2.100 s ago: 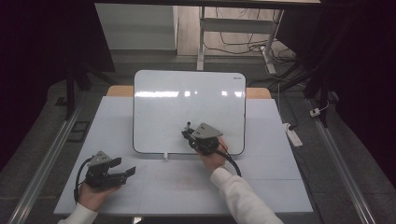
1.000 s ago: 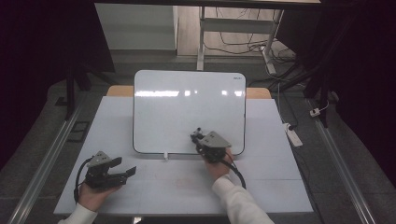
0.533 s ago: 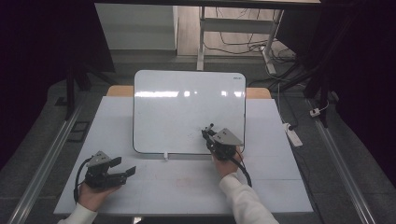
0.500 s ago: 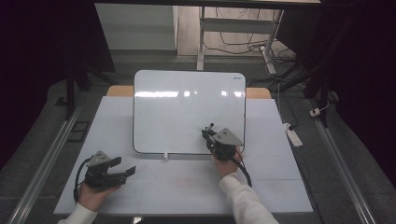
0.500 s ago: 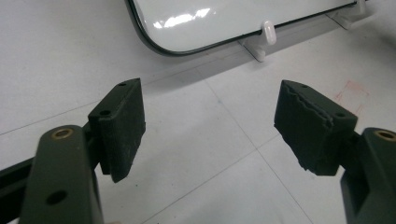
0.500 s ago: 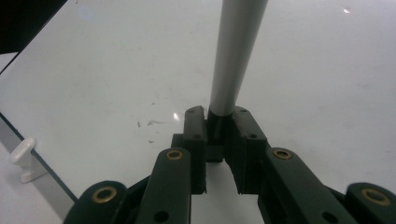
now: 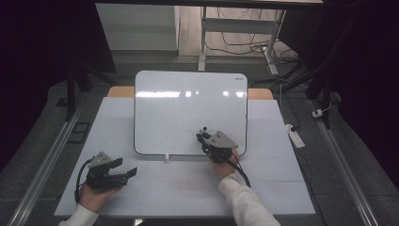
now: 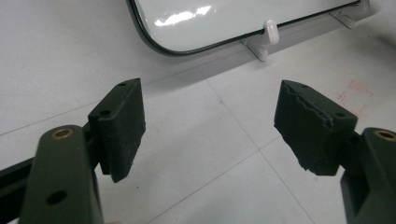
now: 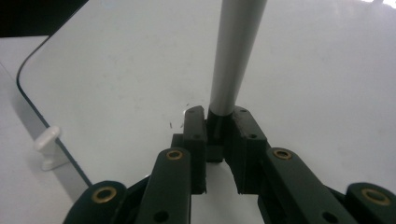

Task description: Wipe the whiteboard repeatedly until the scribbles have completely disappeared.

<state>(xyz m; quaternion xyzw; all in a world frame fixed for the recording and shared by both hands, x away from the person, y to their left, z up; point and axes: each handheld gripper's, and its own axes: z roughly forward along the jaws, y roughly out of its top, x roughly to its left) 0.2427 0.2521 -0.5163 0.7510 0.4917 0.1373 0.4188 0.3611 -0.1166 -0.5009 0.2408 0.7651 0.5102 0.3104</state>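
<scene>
Left tool (image 7: 123,173) jaws wide apart, lying low; right tool (image 7: 203,136) jaws clamped, tilted forward.

White table (image 7: 282,188); whiteboard (image 7: 188,108) lying flat on it, far side.

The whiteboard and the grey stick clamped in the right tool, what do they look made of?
Whiteboard: likely a glossy coated panel, since it mirrors ceiling lights; a thin dark rim edges it and small white plastic-looking clips sit along its lower edge. Grey stick: smooth with a soft sheen, either plastic or metal; probably a marker barrel.
</scene>
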